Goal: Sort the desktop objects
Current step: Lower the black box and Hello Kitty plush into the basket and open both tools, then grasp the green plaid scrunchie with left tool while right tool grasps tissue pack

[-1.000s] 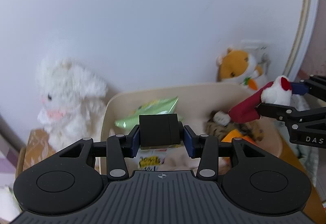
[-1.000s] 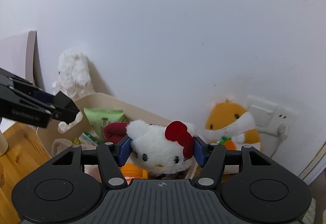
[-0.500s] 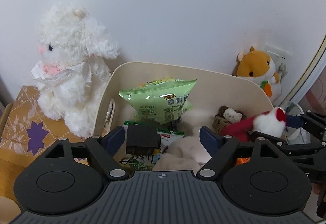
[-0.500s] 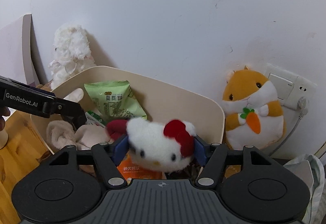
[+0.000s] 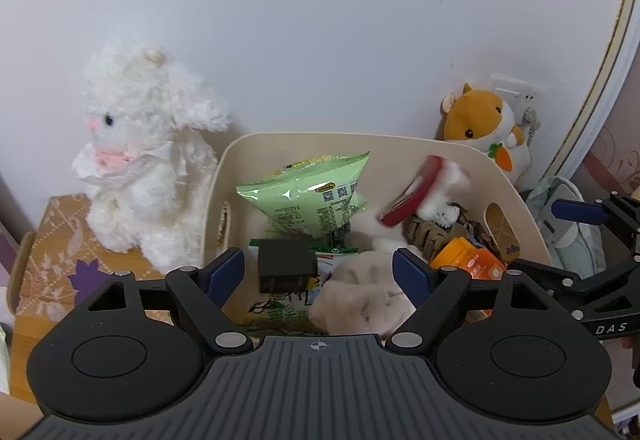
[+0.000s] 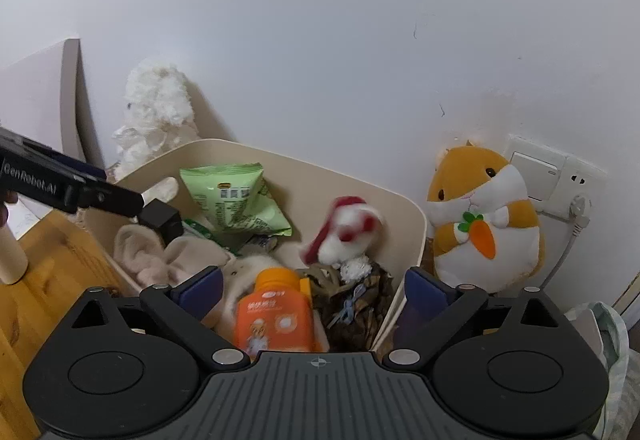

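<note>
Left gripper [image 5: 318, 272] spread wide over cream plastic bin [image 5: 400, 145]; small black cube [image 5: 286, 270] loose between the jaws, untouched, atop snack packets. Right gripper [image 6: 312, 290] opening, nothing pinched; white plush cat with red bow [image 6: 348, 234] blurred inside bin near far right corner.

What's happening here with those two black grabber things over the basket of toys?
A person is sorting things into a cream basket using two handheld grippers. The left gripper stands open, with a small black box lying loose between its fingers on the pile. The right gripper is opening, and nothing is between its fingers; a red-and-white plush, blurred, is in the basket beside a green snack bag and an orange bottle.
</note>
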